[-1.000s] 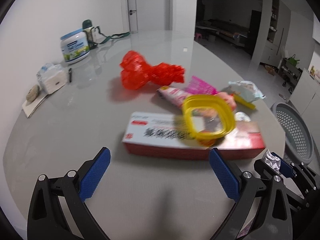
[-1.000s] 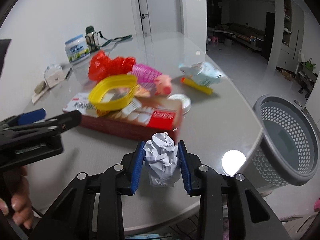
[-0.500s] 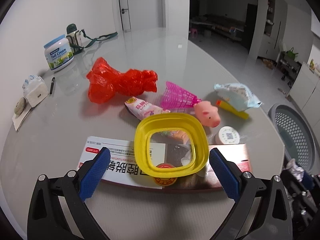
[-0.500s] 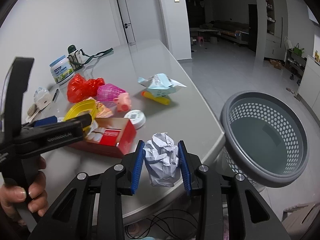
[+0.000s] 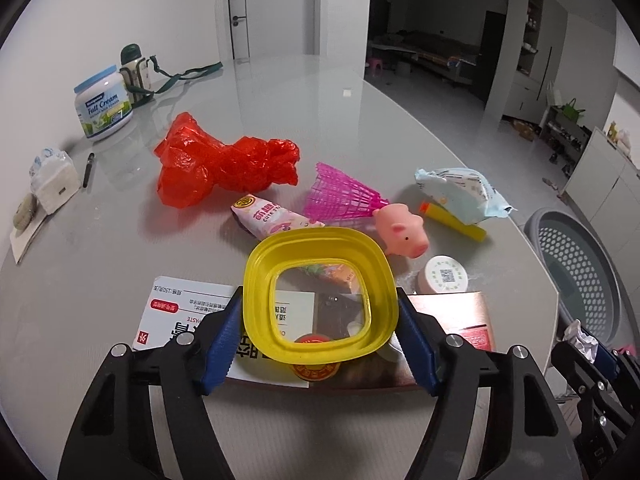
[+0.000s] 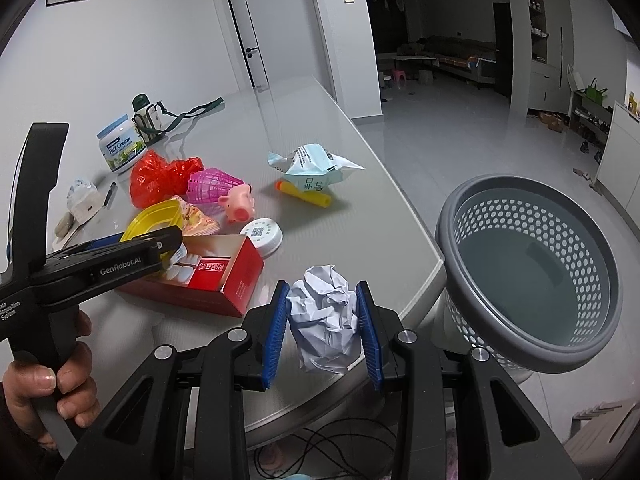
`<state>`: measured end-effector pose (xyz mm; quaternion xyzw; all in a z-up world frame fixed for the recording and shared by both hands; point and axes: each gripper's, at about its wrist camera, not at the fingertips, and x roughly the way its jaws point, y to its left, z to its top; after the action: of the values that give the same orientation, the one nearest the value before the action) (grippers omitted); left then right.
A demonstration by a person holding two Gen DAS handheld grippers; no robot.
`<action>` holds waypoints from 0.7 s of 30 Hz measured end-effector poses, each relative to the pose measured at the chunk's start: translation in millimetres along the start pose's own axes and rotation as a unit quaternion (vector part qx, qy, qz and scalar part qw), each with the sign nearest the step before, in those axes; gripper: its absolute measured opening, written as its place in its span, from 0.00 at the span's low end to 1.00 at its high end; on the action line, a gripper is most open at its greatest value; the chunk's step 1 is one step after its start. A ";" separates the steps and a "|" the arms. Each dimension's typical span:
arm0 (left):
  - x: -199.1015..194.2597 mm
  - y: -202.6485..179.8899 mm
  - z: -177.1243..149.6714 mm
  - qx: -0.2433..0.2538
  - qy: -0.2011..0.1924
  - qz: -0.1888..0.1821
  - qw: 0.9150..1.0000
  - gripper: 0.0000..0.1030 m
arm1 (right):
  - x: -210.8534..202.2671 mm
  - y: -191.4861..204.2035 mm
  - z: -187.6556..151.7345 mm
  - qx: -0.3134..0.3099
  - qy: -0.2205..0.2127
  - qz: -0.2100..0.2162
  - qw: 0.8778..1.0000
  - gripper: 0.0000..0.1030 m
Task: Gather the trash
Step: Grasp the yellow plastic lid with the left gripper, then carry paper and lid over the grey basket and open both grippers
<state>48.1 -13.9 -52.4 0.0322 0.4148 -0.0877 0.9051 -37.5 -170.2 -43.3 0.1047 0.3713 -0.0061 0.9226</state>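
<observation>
- The right gripper (image 6: 322, 330) pinches a crumpled paper ball (image 6: 325, 322) between its blue pads, low over the table edge (image 6: 416, 236). The ball is soft and only squeezed at its sides, so it could slip out before reaching the bin.
- The grey perforated bin (image 6: 532, 276) stands off the table, ahead and to the right of that gripper. A release too near the table edge would likely drop the paper on the floor or bounce it off the rim.
- The left gripper (image 5: 318, 334) is closing its jaws around a yellow container (image 5: 320, 296), which sits between the pads on top of a red carton (image 5: 452, 316). The blue pads look to be at its sides; whether they press yet cannot be told.
- The container's thin, rounded wall may buckle or squirt forward, and it could drag or tip the carton beneath it.
- Just beyond the left gripper lie a snack packet (image 5: 272, 216), a pink pig toy (image 5: 402, 232) and a white round lid (image 5: 443, 278); a shove could scatter them.
- Farther off, the red plastic bag (image 5: 224, 164) and the pale wipes packet (image 5: 464, 194) wait untouched.
</observation>
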 end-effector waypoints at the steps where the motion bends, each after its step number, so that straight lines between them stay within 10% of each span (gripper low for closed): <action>1: -1.0 -0.2 -0.4 0.000 0.000 -0.001 1.000 0.67 | -0.1 -1.0 -0.1 0.001 0.000 0.000 1.000 0.32; 10: -31.7 -36.8 11.1 0.031 -0.034 -0.032 0.998 0.66 | -17.0 -32.7 6.1 0.031 -0.016 -0.013 0.999 0.32; 21: -28.0 -173.2 18.1 0.130 -0.026 -0.147 0.980 0.66 | -51.1 -150.9 7.6 0.099 -0.046 -0.114 0.987 0.32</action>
<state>11.5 -182.7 -16.9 0.0858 0.3766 -0.2741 0.8807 -82.8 -322.8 -31.4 0.1521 0.3351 -0.1532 0.9171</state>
